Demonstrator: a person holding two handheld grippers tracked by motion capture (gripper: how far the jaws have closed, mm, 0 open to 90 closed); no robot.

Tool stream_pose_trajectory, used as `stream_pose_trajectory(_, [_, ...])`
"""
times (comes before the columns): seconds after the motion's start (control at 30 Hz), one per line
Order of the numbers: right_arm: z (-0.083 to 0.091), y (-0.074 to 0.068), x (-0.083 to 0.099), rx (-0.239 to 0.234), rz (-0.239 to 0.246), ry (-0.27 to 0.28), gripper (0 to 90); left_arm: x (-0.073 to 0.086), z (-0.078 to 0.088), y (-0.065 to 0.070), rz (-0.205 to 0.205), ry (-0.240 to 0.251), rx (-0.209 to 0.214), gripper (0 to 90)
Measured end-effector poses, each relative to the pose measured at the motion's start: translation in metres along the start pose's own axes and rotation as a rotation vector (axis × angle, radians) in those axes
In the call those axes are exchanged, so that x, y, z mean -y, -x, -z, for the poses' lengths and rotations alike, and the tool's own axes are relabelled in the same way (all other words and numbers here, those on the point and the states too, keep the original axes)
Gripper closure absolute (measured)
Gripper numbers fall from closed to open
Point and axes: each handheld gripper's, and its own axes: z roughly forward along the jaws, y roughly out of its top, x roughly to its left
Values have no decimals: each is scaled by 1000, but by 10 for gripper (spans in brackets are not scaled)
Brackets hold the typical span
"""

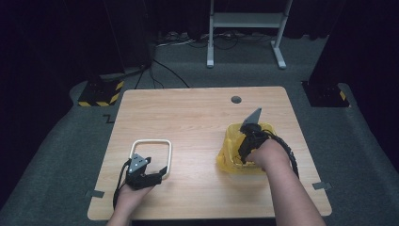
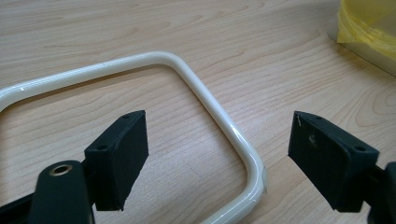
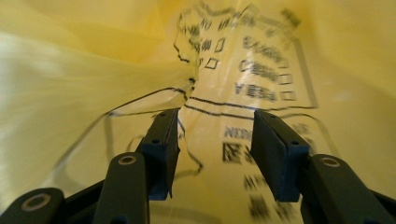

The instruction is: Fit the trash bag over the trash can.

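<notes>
Dark curtains and grey carpet ring a light wooden table (image 1: 197, 117) seen from the high view, with a white metal stand (image 1: 244, 21) on the floor at twelve o'clock and a small round hole (image 1: 236, 100) in the tabletop near its far edge. At about four o'clock from the table's middle sits a bin lined with a yellow bag (image 1: 231, 153), and the right gripper (image 1: 245, 141) reaches down into its mouth. In the right gripper view the jaws stand about half apart, with printed yellow plastic (image 3: 219, 93) behind and between them; whether the pads press on a fold of it I cannot tell. At about eight o'clock on the table lies a white frame (image 1: 151, 143), a rounded rectangle of tubing lying flat on the wood. The left gripper (image 1: 157, 173) rests low at the frame's near right corner, its jaws spread wide. In the left gripper view the corner of the frame (image 2: 212, 107) runs between the two pads, touching neither, and the yellow bag (image 2: 369, 23) shows at two o'clock.
</notes>
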Motion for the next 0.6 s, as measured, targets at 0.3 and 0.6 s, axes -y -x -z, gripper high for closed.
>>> stream_pose_trajectory(0.3, [48,-32,-14,15,55,114,682,0,-1,0,-5,-7,5,201])
stream_pose_trajectory(0.6, [-12,-27,-29,-30,50,39,709,1,-1,-1,0,-9,3,202])
